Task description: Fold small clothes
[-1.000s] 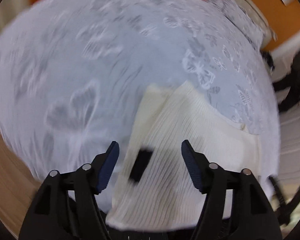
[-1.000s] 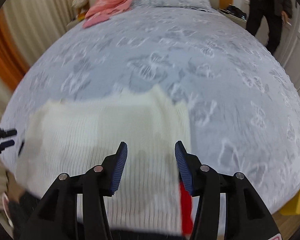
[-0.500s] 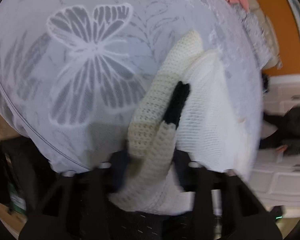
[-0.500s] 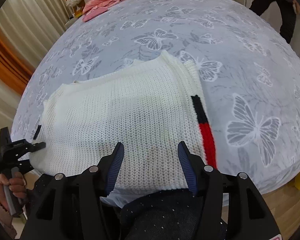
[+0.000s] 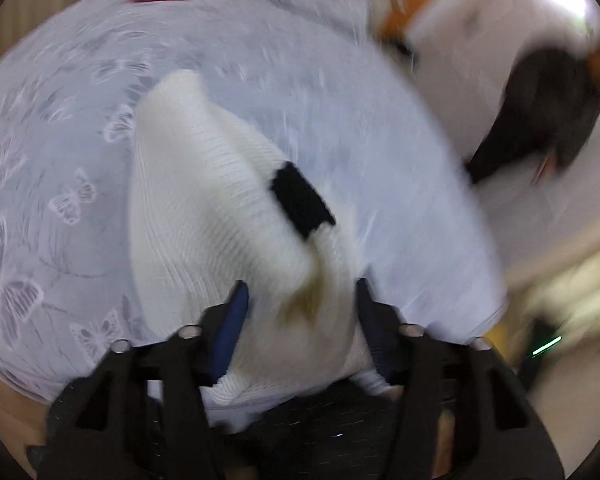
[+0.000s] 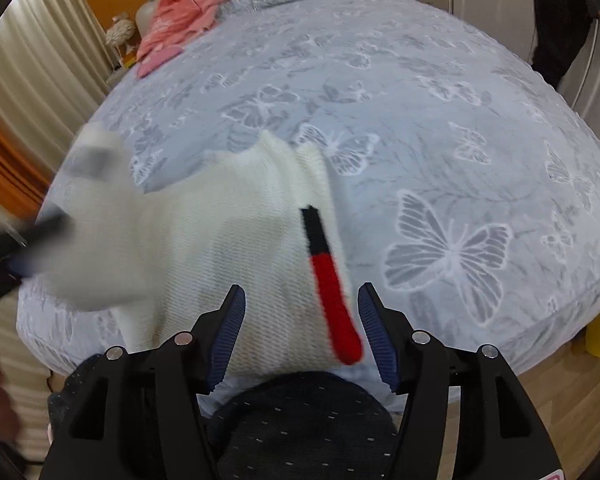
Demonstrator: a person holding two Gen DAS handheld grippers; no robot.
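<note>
Your left gripper [image 5: 298, 300] points down at the near edge of the bed [image 6: 440, 128], its jaws opening; a bunched fold of the cream knit sweater [image 6: 236, 248] sits between the fingers, but motion blur keeps me from telling whether the pads press on it. Your right gripper [image 6: 302, 312] hangs over the sweater's near right part with its jaws apart and widening, the knit below them and nothing pinched. The sweater lies at the near end of the butterfly-print bedspread, its left side lifted and blurred, a black-and-red stripe [image 6: 328, 280] along its right edge. A pink garment [image 6: 184, 16] lies at the far left of the bed, well apart.
</note>
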